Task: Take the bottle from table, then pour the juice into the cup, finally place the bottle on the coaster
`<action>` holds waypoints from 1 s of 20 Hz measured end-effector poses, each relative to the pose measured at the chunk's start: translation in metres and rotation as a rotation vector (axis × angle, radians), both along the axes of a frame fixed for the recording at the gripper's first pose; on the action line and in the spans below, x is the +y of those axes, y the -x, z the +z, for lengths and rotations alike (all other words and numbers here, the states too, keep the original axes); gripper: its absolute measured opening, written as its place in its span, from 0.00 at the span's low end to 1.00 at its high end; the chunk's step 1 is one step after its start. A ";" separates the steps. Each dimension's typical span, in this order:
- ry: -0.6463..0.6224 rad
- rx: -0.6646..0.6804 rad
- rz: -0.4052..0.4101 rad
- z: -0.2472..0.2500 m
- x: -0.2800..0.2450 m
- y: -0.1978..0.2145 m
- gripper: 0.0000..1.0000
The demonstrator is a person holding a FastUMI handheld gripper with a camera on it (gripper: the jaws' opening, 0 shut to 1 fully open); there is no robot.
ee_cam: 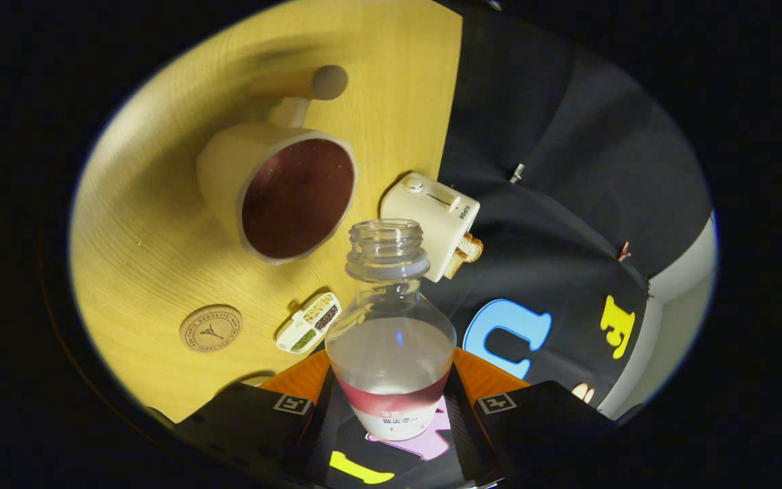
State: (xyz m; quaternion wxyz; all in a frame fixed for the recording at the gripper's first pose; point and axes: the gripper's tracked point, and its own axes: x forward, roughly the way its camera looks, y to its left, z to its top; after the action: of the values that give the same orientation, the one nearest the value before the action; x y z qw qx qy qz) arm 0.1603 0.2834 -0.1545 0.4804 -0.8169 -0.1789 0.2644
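Uncapped clear bottle (391,326) tilts toward the cream cup (282,197); round coaster (211,329) lies nearby.

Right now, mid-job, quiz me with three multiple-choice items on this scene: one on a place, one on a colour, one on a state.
1. Where is the coaster?
A. under the cup
B. on the table, beside the small divided dish
C. on the toaster

2. What colour is the inside of the cup?
A. dark red
B. bright green
C. white

3. What state is the bottle in?
A. capped, lying on the table
B. uncapped, held between the fingers of the hand-held gripper
C. standing on the coaster

Answers:
1 B: the round coaster lies on the table next to the dish.
2 A: the cup looks dark red inside.
3 B: the neck is open and both fingers press its sides.
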 end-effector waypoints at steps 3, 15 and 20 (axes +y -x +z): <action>-0.139 0.103 -0.077 0.001 -0.013 -0.003 0.73; -0.820 0.583 -0.378 0.016 -0.066 -0.032 0.74; -1.126 0.762 -0.453 0.043 -0.085 -0.050 0.74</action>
State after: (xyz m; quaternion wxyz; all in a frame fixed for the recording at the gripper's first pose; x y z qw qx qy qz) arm 0.2105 0.1986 -0.1119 0.9011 -0.3130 0.0659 0.2929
